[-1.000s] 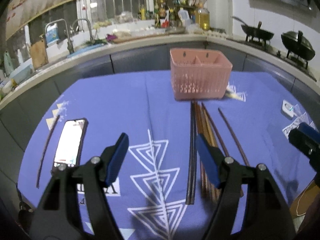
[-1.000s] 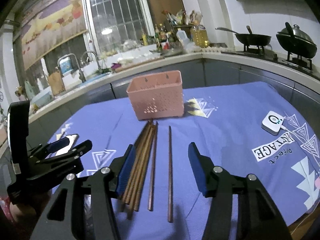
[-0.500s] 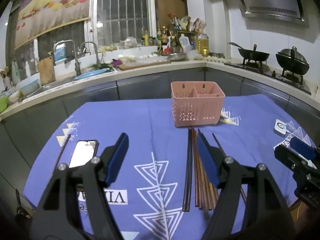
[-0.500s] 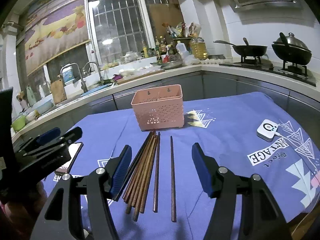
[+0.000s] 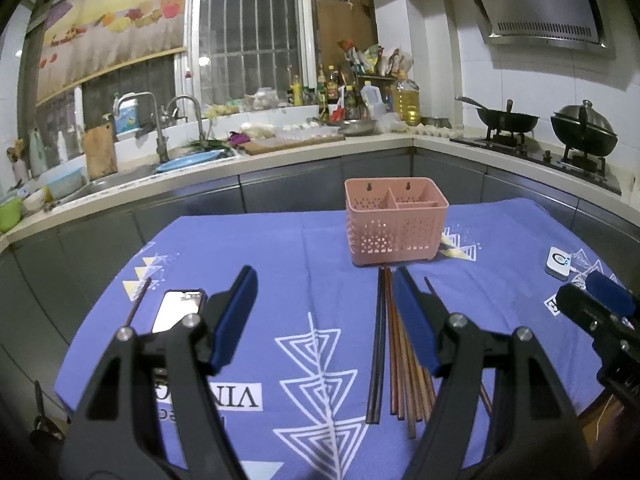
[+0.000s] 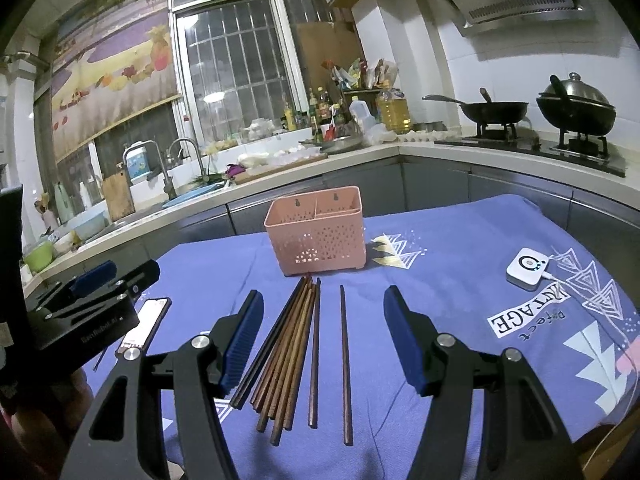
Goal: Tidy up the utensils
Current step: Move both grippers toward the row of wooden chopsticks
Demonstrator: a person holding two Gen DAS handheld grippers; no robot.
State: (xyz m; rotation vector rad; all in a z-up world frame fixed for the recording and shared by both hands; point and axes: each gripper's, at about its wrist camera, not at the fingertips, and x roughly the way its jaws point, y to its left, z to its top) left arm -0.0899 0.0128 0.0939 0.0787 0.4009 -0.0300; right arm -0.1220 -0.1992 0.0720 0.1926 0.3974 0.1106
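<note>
Blue tablecloth (image 6: 460, 240): chopsticks (image 6: 292, 344) under parted right gripper (image 6: 324, 336).

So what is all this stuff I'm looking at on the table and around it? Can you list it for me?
pink basket: one, pink, perforated, far middle of the table, looks empty
chopsticks: a bundle plus two loose, brown and dark, lying in front of the basket
stray chopstick: one, dark, left edge, beside the phone
phone: one, screen lit, left side
white device: one, white, cabled, right side
tablecloth: one, purple with white triangles
woks: two, black, on the stove behind
left gripper: black, blue pads, open, holding nothing
right gripper: same, open, over the chopsticks
</note>
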